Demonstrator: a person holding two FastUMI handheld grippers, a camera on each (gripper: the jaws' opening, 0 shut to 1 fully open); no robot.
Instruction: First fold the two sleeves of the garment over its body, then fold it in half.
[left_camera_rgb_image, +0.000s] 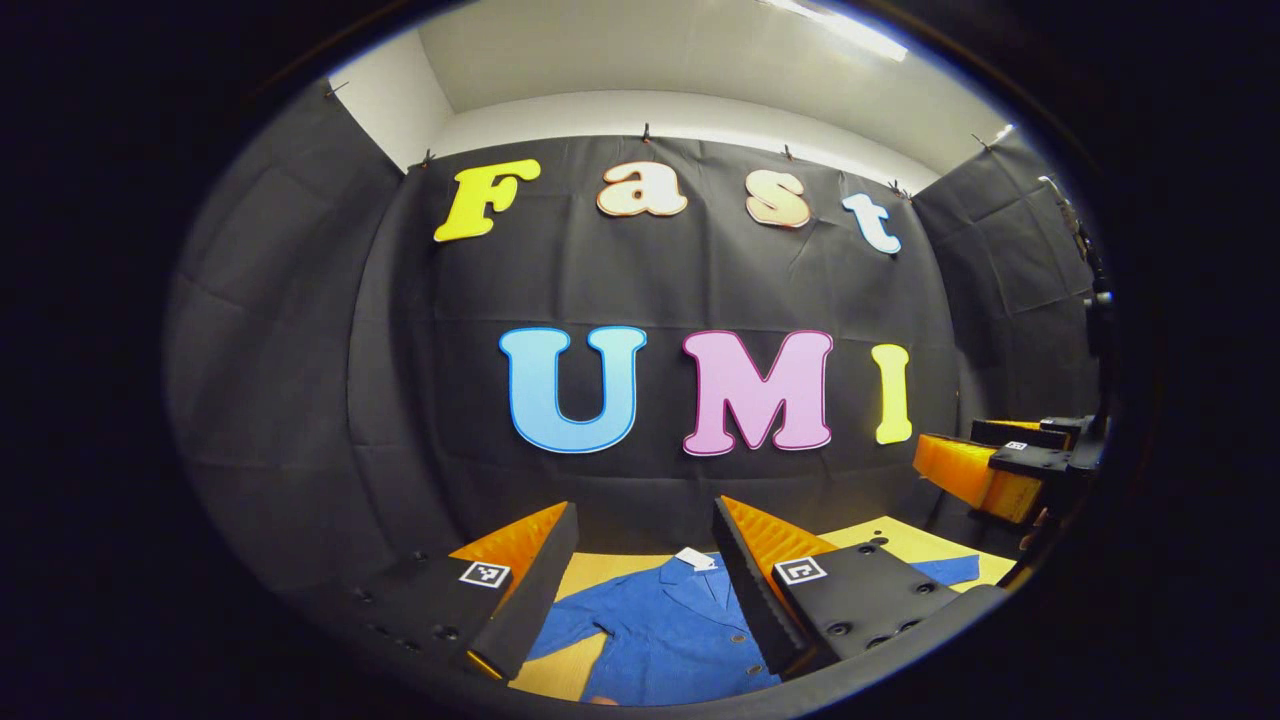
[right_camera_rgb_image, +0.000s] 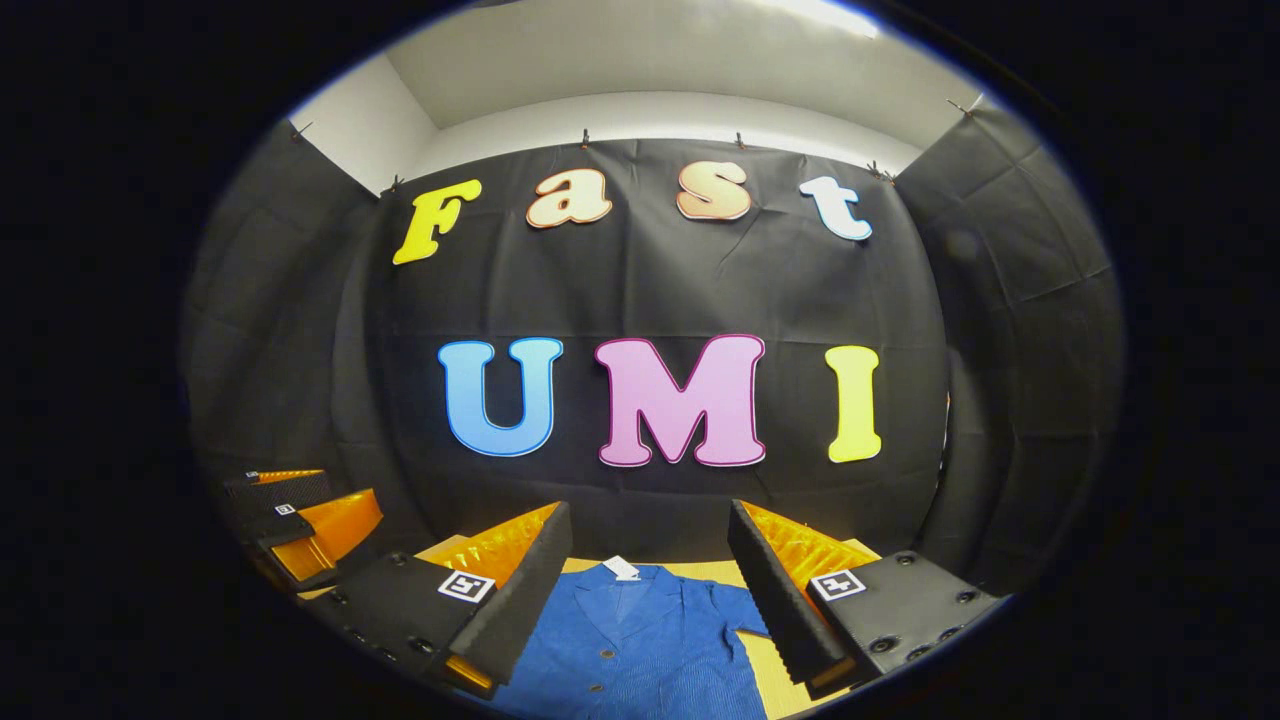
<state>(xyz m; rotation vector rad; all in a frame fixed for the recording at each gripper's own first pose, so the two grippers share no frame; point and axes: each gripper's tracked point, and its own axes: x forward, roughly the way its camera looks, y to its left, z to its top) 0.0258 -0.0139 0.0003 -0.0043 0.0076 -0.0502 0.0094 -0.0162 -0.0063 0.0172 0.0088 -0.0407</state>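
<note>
Both grippers hang with their fingers spread wide and nothing between them. In the left gripper view, the left gripper (left_camera_rgb_image: 640, 590) shows its two black, orange-faced fingers (left_camera_rgb_image: 530, 580) at 7 and 5 o'clock, touching nothing, with the blue garment (left_camera_rgb_image: 670, 630) lying in the gap below them at 6 o'clock. In the right gripper view, the right gripper (right_camera_rgb_image: 650, 590) holds the same wide stance, its fingers (right_camera_rgb_image: 790, 600) apart at either side of the garment (right_camera_rgb_image: 640, 640), which again sits at 6 o'clock and clear of both pads. The garment is a blue buttoned shirt laid flat, front up, on a yellow table (left_camera_rgb_image: 900, 540), collar toward the booth wall with a white tag (left_camera_rgb_image: 695, 558) at the neck; in the left gripper view one sleeve runs out toward 7 o'clock and the other toward 4 o'clock, both unfolded. The right gripper also appears at 3 o'clock in the left gripper view, and the left gripper at 8 o'clock in the right gripper view.
</note>
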